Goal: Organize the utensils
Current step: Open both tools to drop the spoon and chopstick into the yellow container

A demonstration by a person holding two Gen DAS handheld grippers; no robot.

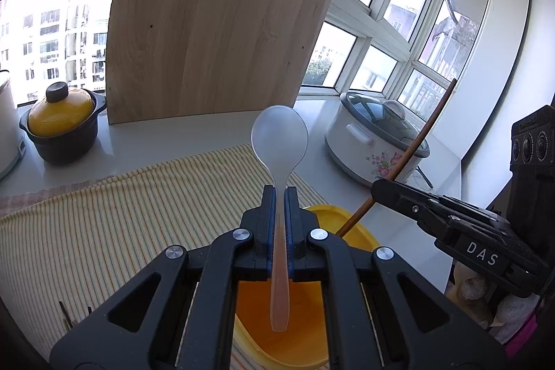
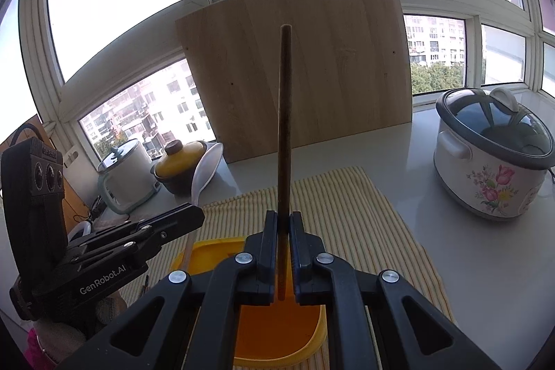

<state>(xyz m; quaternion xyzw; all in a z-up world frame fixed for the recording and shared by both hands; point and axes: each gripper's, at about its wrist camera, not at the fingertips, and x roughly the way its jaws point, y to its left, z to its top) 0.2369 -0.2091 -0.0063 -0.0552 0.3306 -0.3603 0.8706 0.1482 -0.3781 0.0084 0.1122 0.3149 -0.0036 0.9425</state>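
The left gripper is squeezed tight on a see-through plastic spoon. The two fingers press on the thin handle from both sides. The round bowl of the spoon sticks up past the fingertips, and the end of the handle hangs down behind them.

The right gripper is squeezed tight on a brown wooden chopstick. The stick stands almost straight up between the fingers. Most of it pokes out well past the fingertips, and a short bit shows below them.

A yellow tub sits under both grippers, right below the fingers. The low ends of the spoon and the chopstick hang over its open inside. It cannot be told if they touch the tub.

The tub rests on a striped cloth, which spreads out past the fingertips and to the left of the left gripper.

Far ahead of the fingers, a big wooden board leans up by the window. To the right of the fingers and farther off stands a white cooker with flowers on it. To the left of the left gripper, far ahead, sits a dark pot with a yellow lid.

Each gripper can be seen from the other one's camera, close by its side.
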